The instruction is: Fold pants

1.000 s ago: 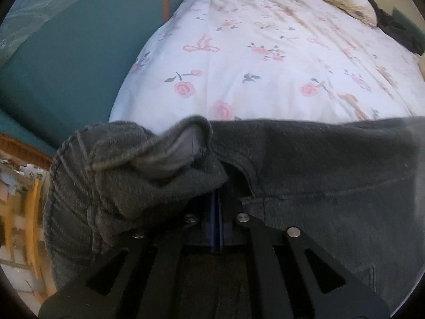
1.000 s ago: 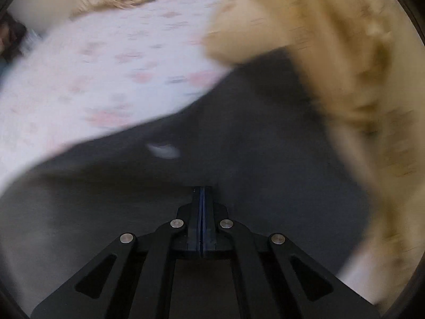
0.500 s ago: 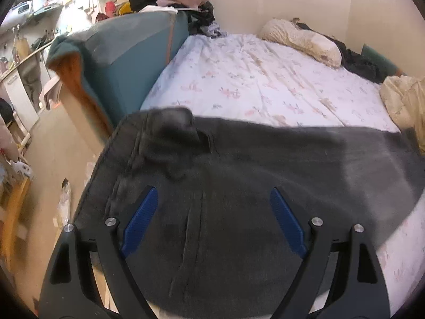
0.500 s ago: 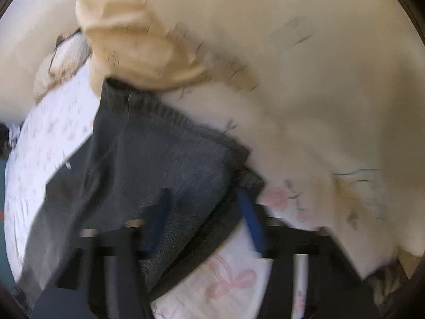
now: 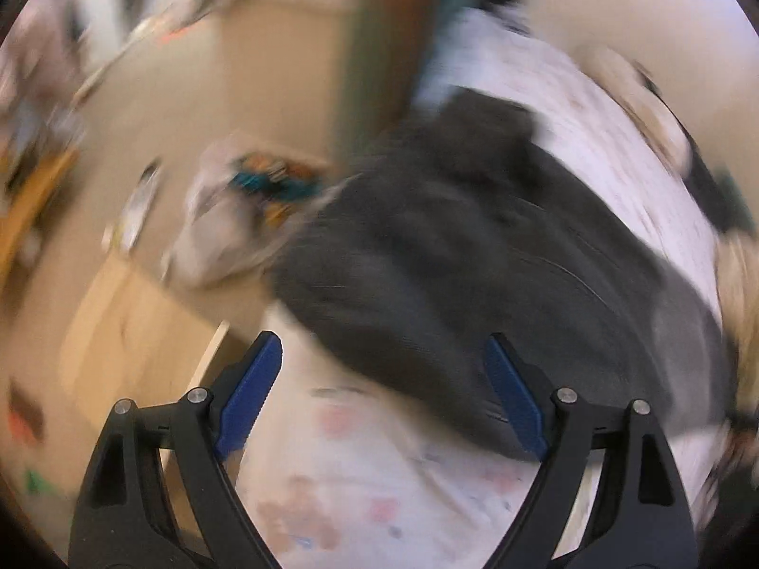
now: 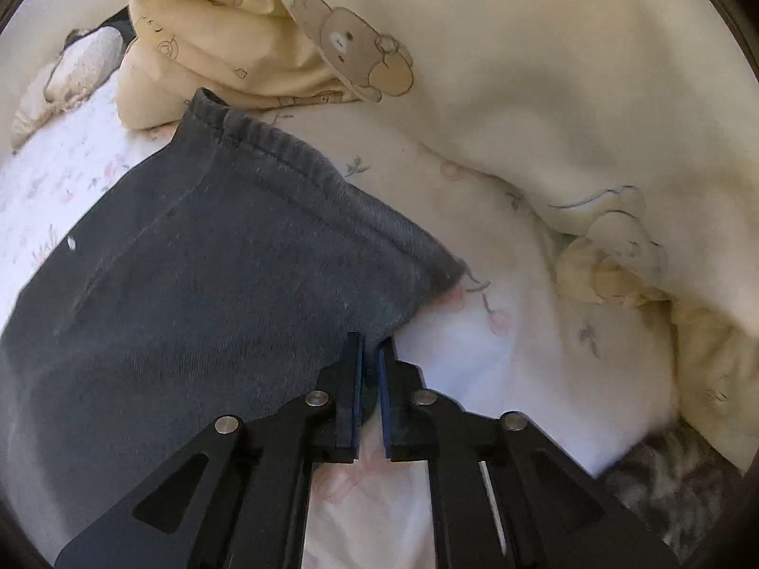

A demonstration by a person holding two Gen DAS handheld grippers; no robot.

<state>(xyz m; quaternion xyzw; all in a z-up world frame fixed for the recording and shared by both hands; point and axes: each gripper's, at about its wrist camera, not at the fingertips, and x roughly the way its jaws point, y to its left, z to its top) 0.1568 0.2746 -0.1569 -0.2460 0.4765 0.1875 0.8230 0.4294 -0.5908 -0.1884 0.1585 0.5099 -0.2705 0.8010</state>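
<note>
The dark grey pants [image 6: 199, 284] lie spread across the floral bed sheet [image 6: 498, 355]. In the right wrist view the ribbed cuff end [image 6: 303, 166] points toward the cream blanket. My right gripper [image 6: 371, 346] is nearly closed on the pants' near corner by the cuff, with fabric between the blue pads. In the blurred left wrist view the pants [image 5: 474, 261] lie ahead on the sheet. My left gripper [image 5: 379, 370] is wide open and empty, just short of the pants' near edge.
A cream blanket with teddy bears [image 6: 545, 95] is bunched beside the cuff. A fluffy pillow [image 6: 71, 71] lies at the far end of the bed. Left of the bed are the floor, a pile of clothes [image 5: 237, 218] and a teal and orange bed end [image 5: 389, 38].
My left gripper let go of the waistband, opened wide and swung back to the bed's edge. My right gripper opened, moved to the cuff corner and closed on it.
</note>
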